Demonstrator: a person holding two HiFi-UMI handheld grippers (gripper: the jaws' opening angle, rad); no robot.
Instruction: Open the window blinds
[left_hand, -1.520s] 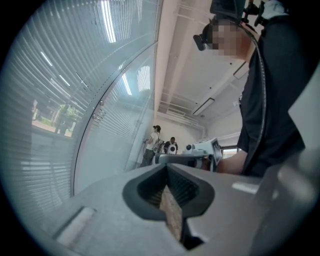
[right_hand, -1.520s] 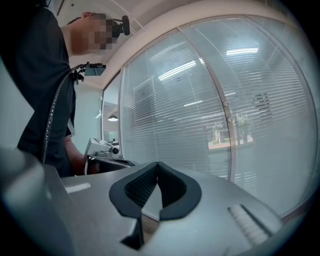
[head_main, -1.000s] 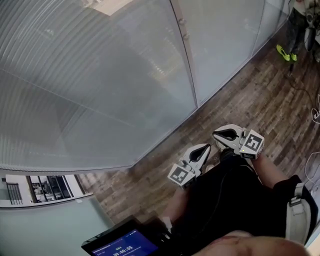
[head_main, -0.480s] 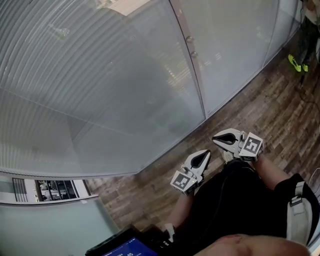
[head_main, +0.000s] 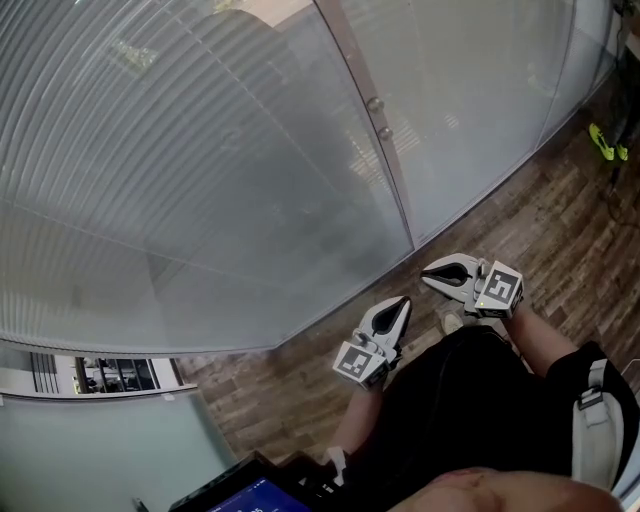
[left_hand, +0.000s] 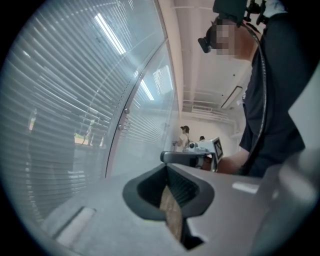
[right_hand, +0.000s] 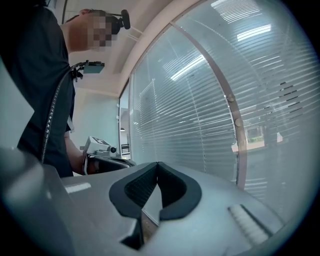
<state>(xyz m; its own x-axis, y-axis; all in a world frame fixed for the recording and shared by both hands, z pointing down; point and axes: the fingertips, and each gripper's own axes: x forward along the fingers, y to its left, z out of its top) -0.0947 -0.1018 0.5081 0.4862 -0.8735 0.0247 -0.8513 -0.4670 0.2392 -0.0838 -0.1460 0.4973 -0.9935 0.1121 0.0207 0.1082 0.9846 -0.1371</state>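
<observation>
Closed horizontal blinds (head_main: 200, 150) hang behind a glass wall and fill most of the head view; the slats lie flat and shut. A vertical frame post (head_main: 352, 60) with two round knobs (head_main: 375, 105) splits the glass. My left gripper (head_main: 402, 302) is held low in front of my body, shut and empty, pointing at the foot of the glass. Just to its right, my right gripper (head_main: 427, 272) is also shut with nothing in it. In the left gripper view the jaws (left_hand: 167, 165) meet, with the blinds (left_hand: 65, 100) to the left. In the right gripper view the jaws (right_hand: 157, 164) meet, with the blinds (right_hand: 200, 125) ahead.
Dark wooden floor (head_main: 520, 230) runs along the glass. Bright green shoes (head_main: 605, 140) of another person stand at the far right. A tablet screen (head_main: 240, 492) shows at the bottom edge. People (left_hand: 185, 136) stand far down the corridor.
The view has shifted along the glass, so the knobbed post sits further right and lower. Both grippers kept together and stayed shut, drifting slightly toward the glass.
</observation>
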